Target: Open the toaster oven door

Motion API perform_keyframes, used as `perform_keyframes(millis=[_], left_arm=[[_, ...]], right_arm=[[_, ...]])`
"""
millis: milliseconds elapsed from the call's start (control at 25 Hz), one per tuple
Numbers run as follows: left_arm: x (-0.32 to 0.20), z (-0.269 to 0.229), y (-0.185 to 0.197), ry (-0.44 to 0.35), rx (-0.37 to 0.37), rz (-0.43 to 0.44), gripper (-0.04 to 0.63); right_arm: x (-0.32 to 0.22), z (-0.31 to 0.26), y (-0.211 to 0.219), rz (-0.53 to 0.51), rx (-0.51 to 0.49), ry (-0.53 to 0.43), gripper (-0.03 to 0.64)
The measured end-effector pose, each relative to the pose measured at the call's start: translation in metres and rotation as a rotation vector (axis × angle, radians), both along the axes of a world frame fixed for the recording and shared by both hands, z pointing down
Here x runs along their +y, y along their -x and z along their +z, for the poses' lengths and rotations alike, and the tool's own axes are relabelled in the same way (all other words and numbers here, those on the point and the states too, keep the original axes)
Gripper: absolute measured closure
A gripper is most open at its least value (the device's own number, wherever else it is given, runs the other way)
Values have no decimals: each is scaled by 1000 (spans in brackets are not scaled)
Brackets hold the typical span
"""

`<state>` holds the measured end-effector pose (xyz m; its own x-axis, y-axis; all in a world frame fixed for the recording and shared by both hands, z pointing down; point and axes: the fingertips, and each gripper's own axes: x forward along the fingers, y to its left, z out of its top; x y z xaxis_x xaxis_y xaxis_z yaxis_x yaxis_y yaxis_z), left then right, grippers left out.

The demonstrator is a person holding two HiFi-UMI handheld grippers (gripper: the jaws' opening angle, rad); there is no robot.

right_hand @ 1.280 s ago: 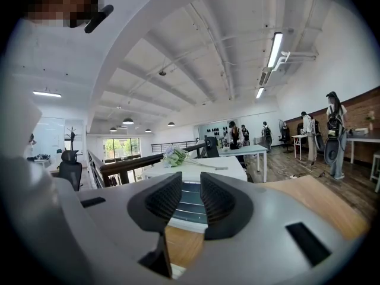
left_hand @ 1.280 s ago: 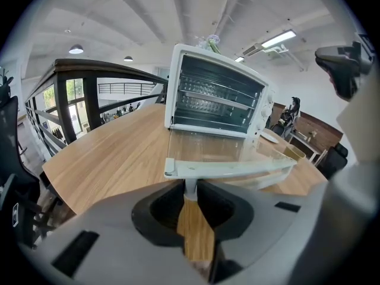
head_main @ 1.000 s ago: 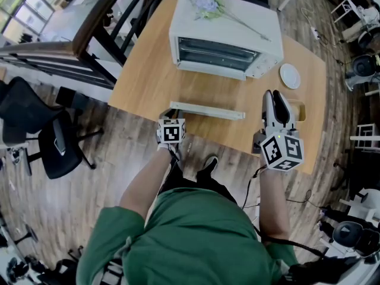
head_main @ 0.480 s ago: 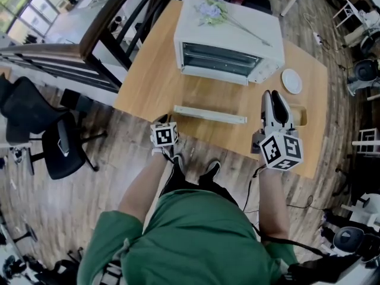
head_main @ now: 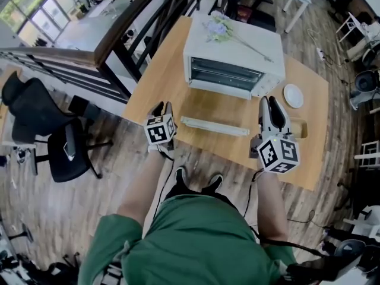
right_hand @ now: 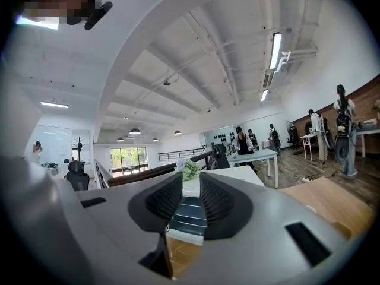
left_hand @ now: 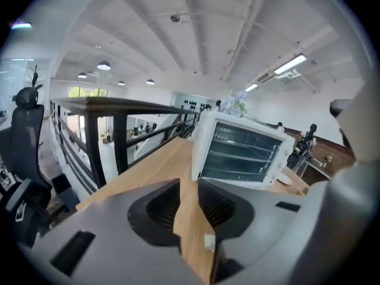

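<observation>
A white toaster oven [head_main: 234, 57] stands at the back of the wooden table [head_main: 157, 82]. Its door [head_main: 214, 126] hangs down flat toward me and the racks inside show. My left gripper [head_main: 161, 108] hovers over the table's front left edge, just left of the door, shut with nothing in it. In the left gripper view the oven [left_hand: 246, 153] lies ahead, to the right of the left gripper [left_hand: 190, 186]. My right gripper [head_main: 271, 104] hovers to the right of the door, its jaws a narrow gap apart and empty. The right gripper view has the oven [right_hand: 189, 209] between the right gripper [right_hand: 191, 186] jaws, farther off.
Artificial flowers [head_main: 221, 26] lie on top of the oven. A white plate [head_main: 292, 95] and a small wooden tray [head_main: 298, 128] sit at the table's right side. A dark railing [head_main: 133, 37] runs along the left, with a black office chair [head_main: 35, 114] beyond it.
My left gripper has moved up from below the table's front edge to beside the open door. The right gripper has hardly moved. The head view has shifted a little.
</observation>
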<state>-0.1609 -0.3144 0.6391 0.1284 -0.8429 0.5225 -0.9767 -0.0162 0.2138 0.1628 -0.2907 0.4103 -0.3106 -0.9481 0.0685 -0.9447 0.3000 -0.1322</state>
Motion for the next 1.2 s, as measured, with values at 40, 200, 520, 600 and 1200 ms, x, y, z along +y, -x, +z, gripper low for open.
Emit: perform_keyframes(millis=[40, 200, 520, 600, 1200], left_arm=[[-4, -18, -6, -44, -17, 20, 503], [-13, -92, -38, -215, -55, 101, 477], [-13, -209, -91, -428, 36, 224, 423], [-12, -228, -100, -462, 42, 249, 417], [-12, -284, -133, -573, -21, 328, 413]], right_arm=[[0, -2, 0, -1, -2, -3, 509], [1, -10, 1, -6, -9, -20, 511], [1, -35, -1, -9, -18, -69, 511], [0, -40, -1, -11, -17, -77, 511], [-3, -74, -3, -43, 45, -153, 502]])
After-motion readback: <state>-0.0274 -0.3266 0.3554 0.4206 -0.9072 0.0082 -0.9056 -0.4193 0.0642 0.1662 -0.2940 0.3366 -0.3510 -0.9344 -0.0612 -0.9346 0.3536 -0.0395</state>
